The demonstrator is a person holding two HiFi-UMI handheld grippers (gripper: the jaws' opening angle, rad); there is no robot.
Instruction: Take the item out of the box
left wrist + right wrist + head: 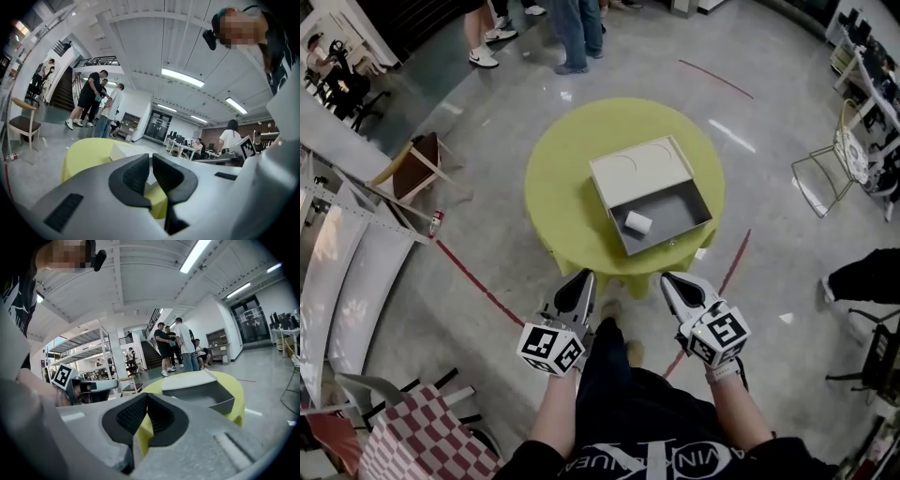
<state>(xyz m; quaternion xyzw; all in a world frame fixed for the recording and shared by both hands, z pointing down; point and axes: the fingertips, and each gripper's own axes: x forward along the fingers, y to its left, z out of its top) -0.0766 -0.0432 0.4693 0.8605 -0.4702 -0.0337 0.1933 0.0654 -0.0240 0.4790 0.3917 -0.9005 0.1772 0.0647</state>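
A grey box [639, 167] sits on a round yellow-green table [558, 187]. Its slid-out tray [686, 201] holds a small white roll [637, 223]. The left gripper [585, 276] and right gripper [668, 279] hover short of the table, jaws closed on nothing.

Glossy, reflective floor [506, 122]; the round table [567, 187] looks matt, the box [642, 169] matt grey like card. The right gripper [146, 397] is smooth grey plastic with ribbed black pads [131, 416].

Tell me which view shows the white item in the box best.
Head view: it looks down into the open box, so the white item shows whole. Both gripper views show the box, not the item.
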